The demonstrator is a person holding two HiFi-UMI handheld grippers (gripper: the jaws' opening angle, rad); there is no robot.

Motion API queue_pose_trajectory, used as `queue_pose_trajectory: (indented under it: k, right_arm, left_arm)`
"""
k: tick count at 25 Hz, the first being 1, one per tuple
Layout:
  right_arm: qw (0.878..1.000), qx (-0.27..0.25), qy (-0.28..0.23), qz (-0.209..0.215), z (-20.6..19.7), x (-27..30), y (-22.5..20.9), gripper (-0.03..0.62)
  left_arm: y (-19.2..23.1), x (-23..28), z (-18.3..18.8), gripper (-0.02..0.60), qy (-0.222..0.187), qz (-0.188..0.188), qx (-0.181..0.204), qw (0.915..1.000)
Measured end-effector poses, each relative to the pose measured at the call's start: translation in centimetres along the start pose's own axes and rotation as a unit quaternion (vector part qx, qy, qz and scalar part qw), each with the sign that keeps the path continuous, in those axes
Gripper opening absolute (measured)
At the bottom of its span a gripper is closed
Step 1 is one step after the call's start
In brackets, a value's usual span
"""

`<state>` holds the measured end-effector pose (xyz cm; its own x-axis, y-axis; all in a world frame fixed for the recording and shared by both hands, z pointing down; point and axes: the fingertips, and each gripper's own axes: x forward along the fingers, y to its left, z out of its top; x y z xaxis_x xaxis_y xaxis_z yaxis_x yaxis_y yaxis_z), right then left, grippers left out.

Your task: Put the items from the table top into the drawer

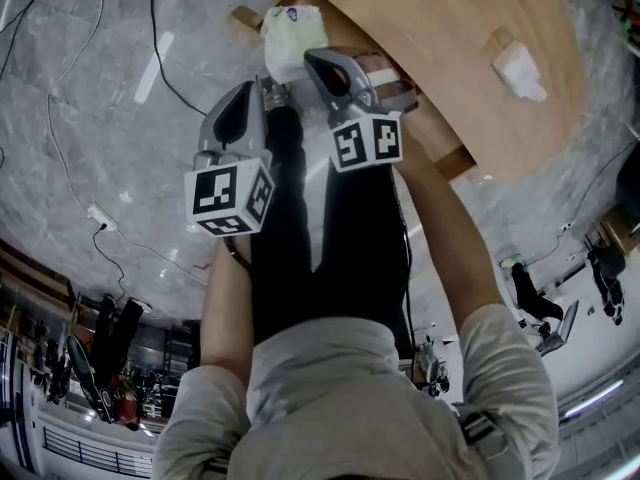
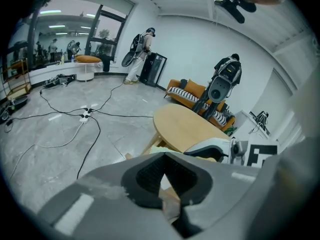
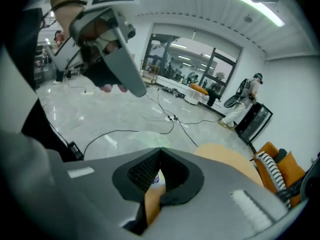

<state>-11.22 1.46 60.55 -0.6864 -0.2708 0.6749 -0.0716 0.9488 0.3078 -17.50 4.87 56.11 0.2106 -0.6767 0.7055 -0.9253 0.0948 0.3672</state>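
Note:
A round wooden table [image 1: 450,48] stands at the top right of the head view, with a white packet [image 1: 520,70] lying on it. At the table's left edge a pale yellowish packet [image 1: 290,43] with a purple label lies in what looks like a pulled-out wooden drawer [image 1: 246,16]. My left gripper [image 1: 268,86] hovers just below that packet, its jaws together with nothing between them. My right gripper [image 1: 312,56] is beside it, over the packet's right side, also shut and empty. The packet shows just past the right gripper's [image 3: 160,150] tips. The left gripper [image 2: 164,155] points at the table [image 2: 185,126].
Black and white cables and a power strip [image 1: 100,216] lie on the grey marble floor to the left. An orange sofa [image 2: 187,91] and people with equipment stand far behind the table. The person's dark trousers [image 1: 320,258] fill the middle of the head view.

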Motion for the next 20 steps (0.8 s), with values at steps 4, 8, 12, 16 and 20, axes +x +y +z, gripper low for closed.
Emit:
queue_pose_trajectory:
  k: [4, 8, 12, 16, 20]
  right_arm:
    - [0.996, -0.07, 0.047, 0.012, -2.5, 0.8, 0.5, 0.008]
    - [0.987, -0.14, 0.068, 0.034, -4.0, 1.9, 1.2, 0.008]
    - [0.969, -0.221, 0.095, 0.049, -5.7, 2.9, 1.2, 0.008]
    - [0.964, -0.236, 0.111, 0.057, -6.6, 3.8, 0.5, 0.008]
    - [0.962, -0.229, 0.127, 0.076, -7.2, 4.5, 0.9, 0.008]
  left_arm:
    - [-0.8, 1.0, -0.7, 0.02, 0.009, -0.012, 0.005, 0.9999]
    - [-1.1, 2.4, -1.6, 0.02, 0.025, -0.017, 0.02, 0.9993]
    - [-1.3, 3.5, -2.4, 0.02, 0.039, -0.019, 0.026, 0.9987]
    - [-1.6, 3.9, -2.9, 0.02, 0.049, -0.02, 0.024, 0.9983]
    - [-1.9, 4.3, -3.1, 0.02, 0.055, -0.023, 0.027, 0.9979]
